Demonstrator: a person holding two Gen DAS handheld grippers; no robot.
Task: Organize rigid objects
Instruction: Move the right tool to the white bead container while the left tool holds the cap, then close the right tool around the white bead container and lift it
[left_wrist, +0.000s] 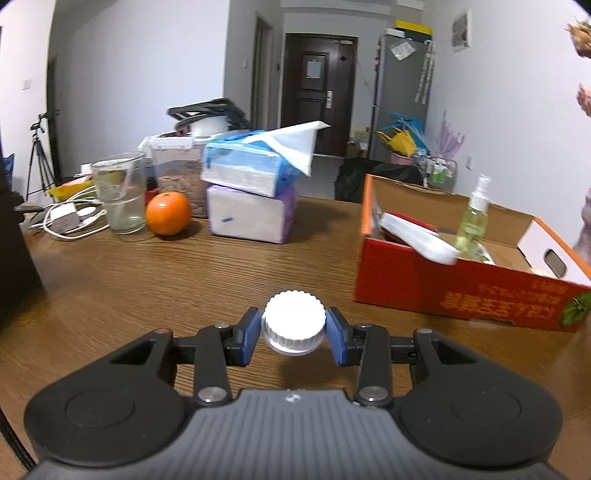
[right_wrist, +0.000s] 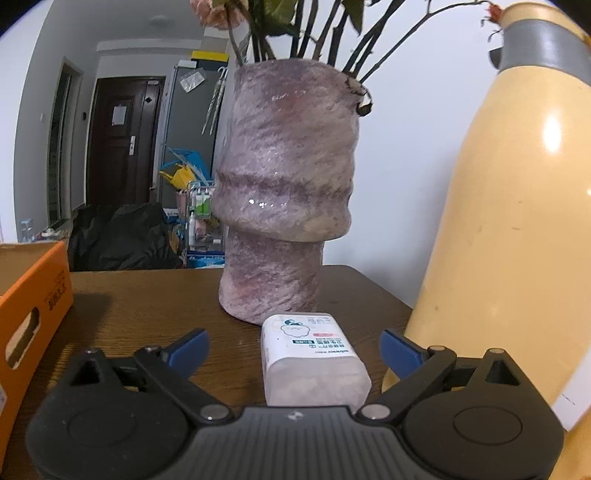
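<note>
Left wrist view: left claw clamped on a white ribbed cap at lower centre; the container below the cap is hidden, only a blurred pale rim shows. It is held above the wooden tabletop. At right, a red-orange cardboard box, cut off by the frame edge, carries yellow characters printed upside down, not legible. Inside it lean a white flat item and a spray bottle of yellow-green liquid.

Right wrist view: right claw spread wide, its blue pads clear of a small white pack lying between them at lower centre. The pack's label shows a cartoon figure and tiny inverted print, unreadable. Behind it stands a mottled purple vase; at right a cream flask, partly cut off.
</note>
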